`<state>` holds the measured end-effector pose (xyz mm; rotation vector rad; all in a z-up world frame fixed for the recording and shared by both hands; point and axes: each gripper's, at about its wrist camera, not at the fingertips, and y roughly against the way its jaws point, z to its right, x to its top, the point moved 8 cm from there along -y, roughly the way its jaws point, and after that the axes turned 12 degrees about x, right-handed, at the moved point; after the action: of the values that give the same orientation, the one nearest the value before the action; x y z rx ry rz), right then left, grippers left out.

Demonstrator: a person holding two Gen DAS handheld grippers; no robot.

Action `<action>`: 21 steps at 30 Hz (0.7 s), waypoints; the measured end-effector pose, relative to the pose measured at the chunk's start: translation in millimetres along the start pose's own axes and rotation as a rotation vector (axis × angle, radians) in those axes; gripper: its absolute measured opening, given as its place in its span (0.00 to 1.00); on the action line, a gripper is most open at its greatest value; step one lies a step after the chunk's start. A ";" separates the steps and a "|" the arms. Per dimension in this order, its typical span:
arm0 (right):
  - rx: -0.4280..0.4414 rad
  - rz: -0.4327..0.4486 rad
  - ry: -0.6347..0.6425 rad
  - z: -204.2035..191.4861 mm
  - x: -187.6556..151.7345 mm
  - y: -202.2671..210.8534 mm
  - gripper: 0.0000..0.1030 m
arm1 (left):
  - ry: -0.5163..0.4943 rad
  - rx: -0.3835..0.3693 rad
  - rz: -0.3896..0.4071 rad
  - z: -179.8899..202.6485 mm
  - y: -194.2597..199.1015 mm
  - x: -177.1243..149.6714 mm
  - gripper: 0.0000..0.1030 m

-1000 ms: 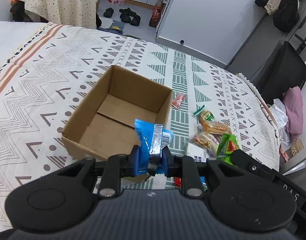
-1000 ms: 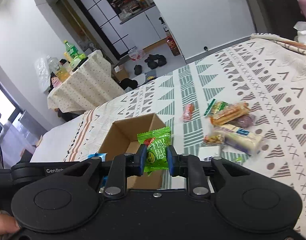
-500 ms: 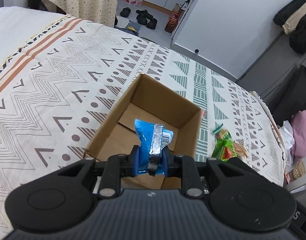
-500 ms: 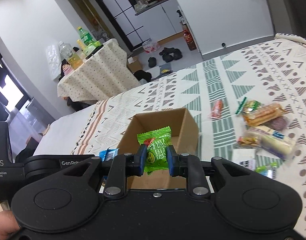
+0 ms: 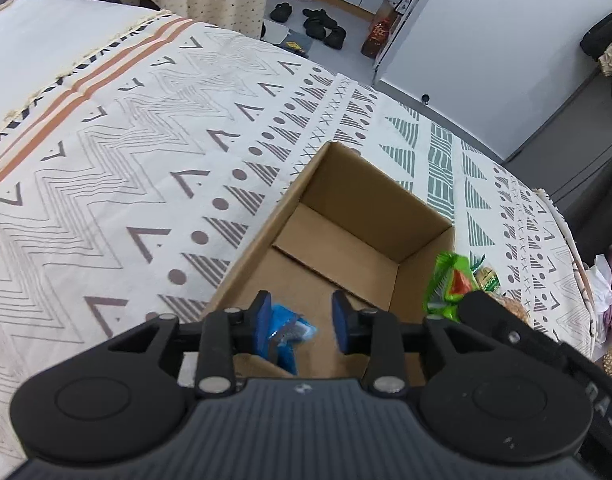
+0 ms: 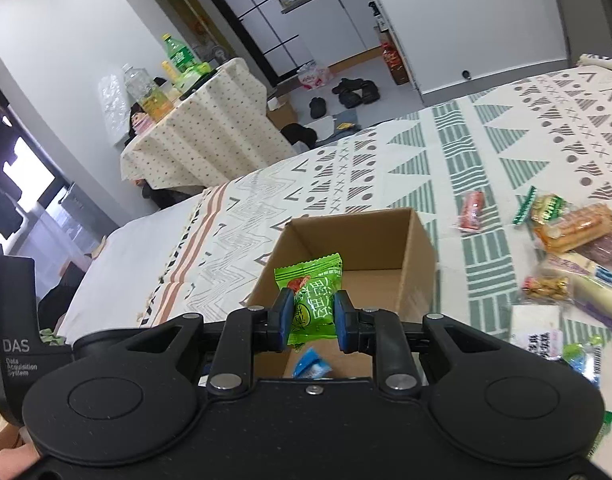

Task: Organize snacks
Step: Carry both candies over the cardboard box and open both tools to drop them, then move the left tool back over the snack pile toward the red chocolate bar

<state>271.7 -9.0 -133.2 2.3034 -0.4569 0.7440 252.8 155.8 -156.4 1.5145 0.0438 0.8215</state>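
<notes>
The patterned bedspread (image 5: 138, 152) covers the whole work surface and extends well beyond both tools on every side.

The cardboard box (image 5: 422, 216) stands open-topped on the bedspread, directly below and ahead of both tools. Its floor is bare apart from one item: the blue snack packet (image 5: 288, 330), which appears just below the left tool's fingers, close to the near wall. In the right wrist view the same packet (image 6: 312, 362) shows under the right tool, inside the near end of the box.

The box rim is unobstructed all round, and the far half of its interior lies open. To the right of the box, a cluster of loose snacks (image 6: 574, 232) lies on the bedspread, apart from the box wall.

The left gripper (image 5: 302, 320) has its jaws opening; the blue packet sits near the left pad, and the right pad stands clear of it.

The right gripper (image 6: 314, 316) is clamped narrowly on the green snack packet (image 6: 312, 280), which stands upright between the pads above the near end of the box.
</notes>
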 end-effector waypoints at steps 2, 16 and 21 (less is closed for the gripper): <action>0.010 0.002 0.000 -1.2 1.1 -2.5 0.22 | 0.009 0.003 0.003 -2.9 4.1 -0.9 0.43; -0.146 0.035 0.035 20.4 -5.1 45.0 0.75 | 0.040 0.061 -0.010 -9.8 26.1 -18.4 0.73; -0.167 0.055 0.021 34.3 -7.4 70.8 0.86 | 0.004 0.084 0.037 0.3 40.8 -28.1 0.84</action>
<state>244.0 -82.4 -124.5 2.1330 -0.5537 0.7284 214.1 135.4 -133.2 1.5972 0.0540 0.8617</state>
